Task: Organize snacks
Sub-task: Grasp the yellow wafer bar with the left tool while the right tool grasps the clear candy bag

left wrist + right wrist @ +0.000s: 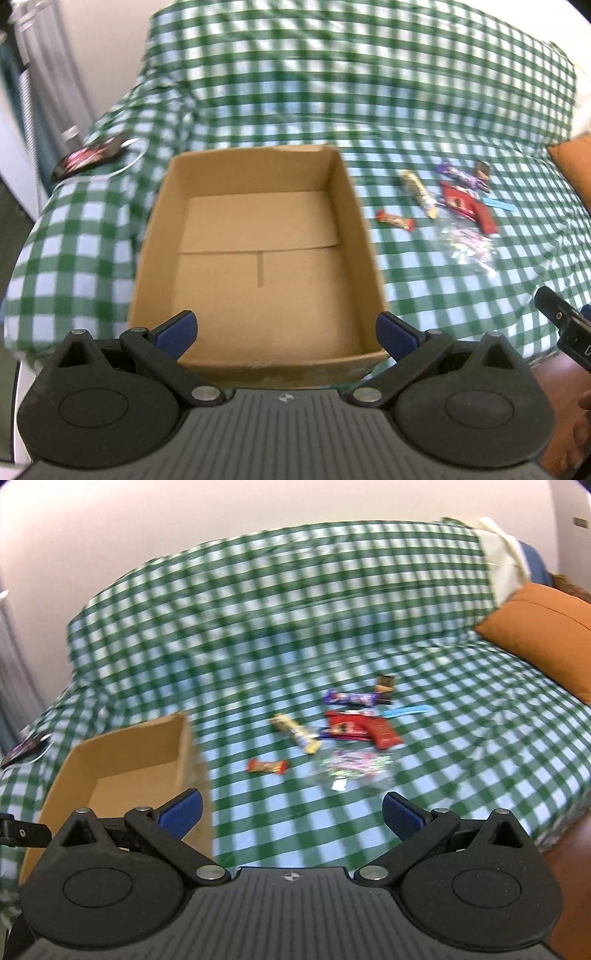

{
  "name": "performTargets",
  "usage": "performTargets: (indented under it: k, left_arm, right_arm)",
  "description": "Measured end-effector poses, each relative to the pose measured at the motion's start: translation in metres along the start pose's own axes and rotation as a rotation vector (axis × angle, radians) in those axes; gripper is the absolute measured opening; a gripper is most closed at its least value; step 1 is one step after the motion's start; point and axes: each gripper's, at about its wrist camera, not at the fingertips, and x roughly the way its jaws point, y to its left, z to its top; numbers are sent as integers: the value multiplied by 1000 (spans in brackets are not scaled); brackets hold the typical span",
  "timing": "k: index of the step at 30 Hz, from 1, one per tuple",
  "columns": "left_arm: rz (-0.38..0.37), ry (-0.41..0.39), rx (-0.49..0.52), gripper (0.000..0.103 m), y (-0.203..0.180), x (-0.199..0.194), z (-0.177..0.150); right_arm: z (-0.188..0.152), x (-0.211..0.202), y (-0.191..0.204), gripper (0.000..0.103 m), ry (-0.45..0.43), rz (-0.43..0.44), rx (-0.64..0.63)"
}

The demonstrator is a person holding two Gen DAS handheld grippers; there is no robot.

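Far left, on the armrest of a checked-cloth sofa (pixel 258 74): dark packet (pixel 88 157), apart from all else.

Left of centre: open box (pixel 255 236), empty, standing on the seat; directly ahead of and below the left gripper (pixel 286 334), jaws spread wide with nothing between them.

Centre to right, on the seat: snacks in a loose cluster, well apart from the box's right wall. Nearest the box, small red candy (pixel 266 766), long axis roughly crosswise to the right-wrist view. Beyond it, yellow bar (pixel 295 733), long axis diagonal, running from far-left to near-right. Further right, red wrappers (pixel 364 727), overlapping; behind them a purple bar (pixel 351 698) lying crosswise, a dark square (pixel 385 685) and a blue strip (pixel 406 710). In front, clear bag (pixel 351 770) of small sweets, nearest of all to the jaws.

Right: right gripper (pixel 293 814), jaws likewise spread wide and empty, aimed at the cluster, which lies ahead and slightly right of its midline. Orange cushion (pixel 543 631) at the far right.

Judged nearer arm for a first pick: the right; box to its left for the drop. No snack yet boxed.
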Motion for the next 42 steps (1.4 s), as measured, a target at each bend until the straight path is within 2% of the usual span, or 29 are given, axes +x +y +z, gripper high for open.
performTargets:
  k: [7, 12, 15, 18, 22, 27, 32, 36, 39, 42]
  left_arm:
    - [-20, 9, 134, 103, -70, 32, 40]
    - [-44, 44, 150, 103, -108, 79, 77]
    - [-42, 75, 160, 103, -129, 116, 102]
    - [-29, 107, 161, 103, -151, 161, 129]
    - [-39, 156, 138, 103, -180, 223, 159]
    - [-47, 176, 134, 103, -211, 290, 183]
    - [-75, 238, 79, 103, -226, 347, 199]
    - [-76, 244, 63, 103, -234, 377, 208]
    - [-51, 272, 77, 103, -238, 398, 208]
    - [-50, 294, 74, 103, -235, 412, 206]
  right_arm:
    - [6, 25, -46, 103, 15, -98, -15]
    - [13, 72, -70, 103, 48, -108, -120]
    - [21, 114, -84, 103, 105, -45, -192]
    - [27, 158, -96, 103, 180, 62, -284]
    - [34, 222, -109, 103, 281, 135, -436]
    - [45, 284, -125, 103, 370, 219, -524]
    - [50, 322, -124, 103, 439, 359, -609]
    - [47, 352, -120, 103, 480, 413, -695]
    - [47, 358, -123, 103, 460, 491, -716]
    - [45, 354, -127, 103, 430, 513, -718]
